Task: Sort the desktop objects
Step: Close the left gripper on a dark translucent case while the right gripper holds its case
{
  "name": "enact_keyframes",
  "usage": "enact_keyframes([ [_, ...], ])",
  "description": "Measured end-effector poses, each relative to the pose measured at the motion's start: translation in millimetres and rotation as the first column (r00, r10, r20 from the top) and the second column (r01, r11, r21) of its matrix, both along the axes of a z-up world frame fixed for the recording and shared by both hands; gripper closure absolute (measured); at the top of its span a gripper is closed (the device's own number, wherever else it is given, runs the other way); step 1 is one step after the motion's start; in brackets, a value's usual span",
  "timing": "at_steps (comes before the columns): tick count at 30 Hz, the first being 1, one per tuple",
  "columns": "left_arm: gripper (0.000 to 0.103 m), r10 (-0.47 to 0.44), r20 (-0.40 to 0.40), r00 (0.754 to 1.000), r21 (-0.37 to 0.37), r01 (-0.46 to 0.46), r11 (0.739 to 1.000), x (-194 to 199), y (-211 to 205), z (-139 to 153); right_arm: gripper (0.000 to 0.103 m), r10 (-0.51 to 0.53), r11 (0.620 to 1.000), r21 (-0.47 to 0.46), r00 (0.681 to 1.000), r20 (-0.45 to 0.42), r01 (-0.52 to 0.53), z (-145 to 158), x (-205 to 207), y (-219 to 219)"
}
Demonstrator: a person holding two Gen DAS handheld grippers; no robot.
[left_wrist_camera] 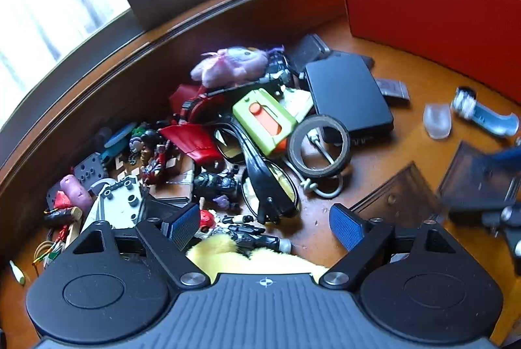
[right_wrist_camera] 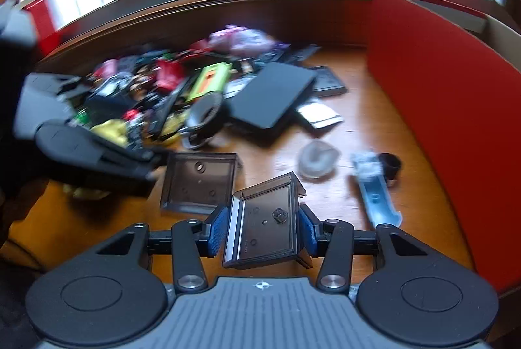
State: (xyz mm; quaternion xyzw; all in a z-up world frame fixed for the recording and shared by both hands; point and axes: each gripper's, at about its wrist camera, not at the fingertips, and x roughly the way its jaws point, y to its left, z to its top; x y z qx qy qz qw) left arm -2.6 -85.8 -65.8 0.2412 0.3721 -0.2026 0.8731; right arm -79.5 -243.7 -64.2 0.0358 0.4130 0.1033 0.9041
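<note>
The wooden table [left_wrist_camera: 384, 173] runs along a window sill, and a red box wall [left_wrist_camera: 433, 10] stands upright at its right end. A heap of small things [left_wrist_camera: 202, 147] covers the table's left and middle part. In it, from big to small: a flat black case [left_wrist_camera: 348, 95] lying at the heap's right edge, a pink plush toy [left_wrist_camera: 231, 65] at the back, a lime-green case with an orange slider [left_wrist_camera: 263, 118] beside the black case, black glasses with yellow lenses [left_wrist_camera: 267, 183] in front of it, and a dark tape roll [left_wrist_camera: 320, 145] touching the black case's near corner.

The left gripper [left_wrist_camera: 263, 225] hangs over the near edge of the heap with its jaws spread wide and nothing between the blue pads [left_wrist_camera: 345, 227]; a yellow plush thing [left_wrist_camera: 247, 258] lies just under it.

The right gripper [right_wrist_camera: 262, 230] has its jaws clamped on a smoky transparent lid [right_wrist_camera: 265, 225], lifted and tilted above the table. A second smoky tray [right_wrist_camera: 198, 183] lies flat on the table just beside it, to the left. To the right, well apart from the heap, lie a light-blue tool [right_wrist_camera: 376, 186] and what seems to be a small clear cap [right_wrist_camera: 316, 161], both blurred.
</note>
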Motion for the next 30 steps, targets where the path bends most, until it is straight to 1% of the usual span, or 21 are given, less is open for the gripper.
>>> enact_keyframes([
  [2, 0.016, 0.015, 0.002, 1.0, -0.027, -0.015, 1.0, -3, 6, 8, 0.054, 0.03, 0.999, 0.011, 1.0, -0.003, -0.03, 1, -1, 3],
  [5, 0.016, 0.03, -0.008, 1.0, -0.089, -0.03, 0.996, -11, 11, 21, 0.054, 0.001, 1.0, 0.004, 1.0, 0.0, -0.001, 3, -4, 2],
  [7, 0.016, 0.034, -0.032, 0.999, -0.143, -0.038, 0.989, -18, 9, 28, 0.054, -0.03, 0.999, -0.017, 1.0, 0.008, 0.03, 3, -5, -6],
  [9, 0.016, 0.017, -0.069, 0.997, -0.197, -0.031, 0.98, -25, -1, 30, 0.054, -0.039, 0.998, -0.041, 0.999, 0.024, 0.04, 1, -5, -15],
  [10, 0.016, 0.009, -0.08, 0.997, -0.205, -0.026, 0.978, -29, -8, 29, 0.054, -0.036, 0.998, -0.046, 0.999, 0.027, 0.037, 0, -4, -20],
  [12, 0.016, 0.008, -0.095, 0.995, -0.197, -0.027, 0.98, -37, -24, 25, 0.054, -0.022, 0.999, -0.032, 0.999, 0.027, 0.023, -4, -2, -31],
  [15, 0.018, 0.044, -0.104, 0.994, -0.178, -0.062, 0.982, -47, -46, 15, 0.054, 0.016, 1.0, -0.027, 1.0, 0.026, -0.016, -5, 1, -46],
  [18, 0.024, 0.098, -0.104, 0.99, -0.175, -0.115, 0.978, -49, -50, 8, 0.054, 0.054, 0.997, -0.062, 0.998, 0.046, -0.051, -8, -2, -61],
  [23, 0.022, 0.189, -0.104, 0.976, -0.17, -0.205, 0.964, -49, -55, -1, 0.053, 0.11, 0.992, -0.065, 0.991, 0.073, -0.105, -10, -8, -75],
  [26, 0.022, 0.243, -0.104, 0.964, -0.168, -0.258, 0.951, -50, -58, -7, 0.049, 0.143, 0.988, -0.067, 0.986, 0.087, -0.138, -11, -12, -77],
  [28, 0.022, 0.279, -0.104, 0.955, -0.166, -0.293, 0.942, -50, -60, -11, 0.044, 0.156, 0.987, -0.056, 0.984, 0.089, -0.151, -11, -13, -78],
  [29, 0.022, 0.296, -0.104, 0.949, -0.165, -0.31, 0.936, -50, -61, -13, 0.043, 0.158, 0.987, -0.05, 0.983, 0.089, -0.154, -11, -14, -78],
  [30, 0.022, 0.298, -0.107, 0.949, -0.169, -0.312, 0.935, -49, -60, -14, 0.041, 0.159, 0.987, -0.044, 0.983, 0.088, -0.156, -10, -15, -79],
])
